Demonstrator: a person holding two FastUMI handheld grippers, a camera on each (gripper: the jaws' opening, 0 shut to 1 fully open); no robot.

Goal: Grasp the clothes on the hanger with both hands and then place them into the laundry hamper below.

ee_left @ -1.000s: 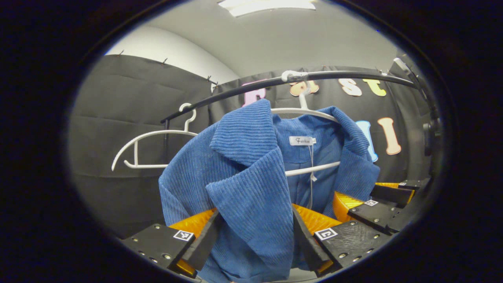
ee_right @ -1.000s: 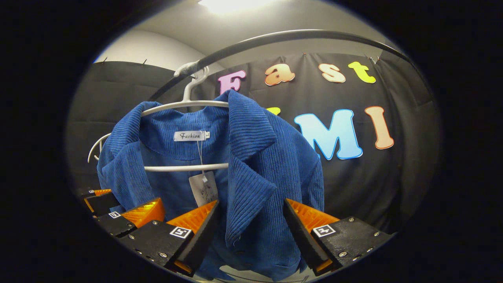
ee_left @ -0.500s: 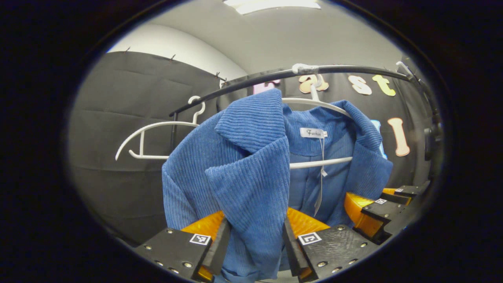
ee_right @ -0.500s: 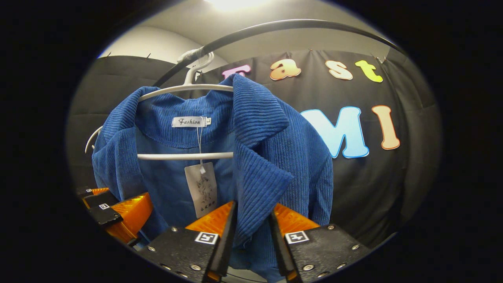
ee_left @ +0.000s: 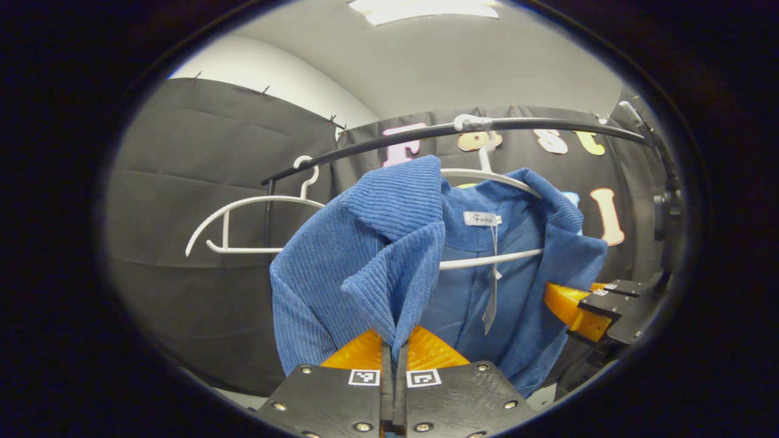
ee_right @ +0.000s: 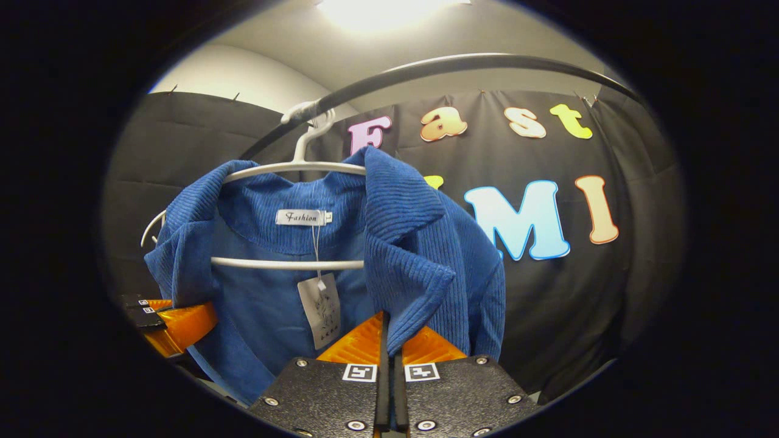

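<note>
Blue corduroy jacket [ee_left: 377, 255] hangs on its white hanger [ee_right: 286, 263] from the black rail [ee_left: 548, 123]. A sec ago both tools stood wide around the front edges; now left tool [ee_left: 394, 350] & right tool [ee_right: 389, 340] are pinched tight on a lapel each. Grip's done imo — next: lift off, drop to hamper.

The jacket [ee_left: 365, 255] hangs on a hanger [ee_left: 487, 176] under the rail [ee_left: 548, 123]; a bare hanger [ee_left: 243, 207] hangs to its left.
</note>
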